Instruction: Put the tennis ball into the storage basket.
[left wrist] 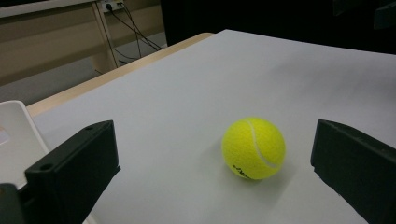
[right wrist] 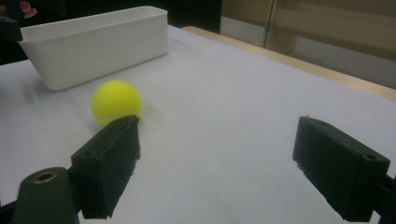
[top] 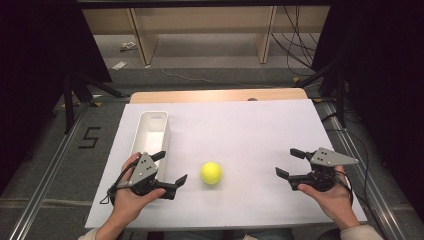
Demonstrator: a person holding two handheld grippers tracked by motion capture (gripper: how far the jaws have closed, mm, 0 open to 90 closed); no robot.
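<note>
Lying free on the desk [top: 260, 130], the tennis ball [top: 211, 172] sits just ahead of the released left hand-held gripper [top: 170, 170], ungrasped. The right hand-held gripper [top: 288, 162] (also spread wide) waits well apart; the grasp and likely transfer into the white bin [top: 150, 132] remain.

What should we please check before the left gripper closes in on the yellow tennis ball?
1. Left gripper jaws open wide enough for the ball: ok.
2. Yellow felt tennis ball lies ahead, between the jaw lines in the left gripper view, not yet touched: ok.
3. Ball resting free on the white table sheet, nothing against it: ok.
4. Long white plastic bin upright and beside the left gripper: ok.
5. Right gripper open and well clear of the ball: ok.
6. Whether the bin's inside is free: cannot tell.
</note>
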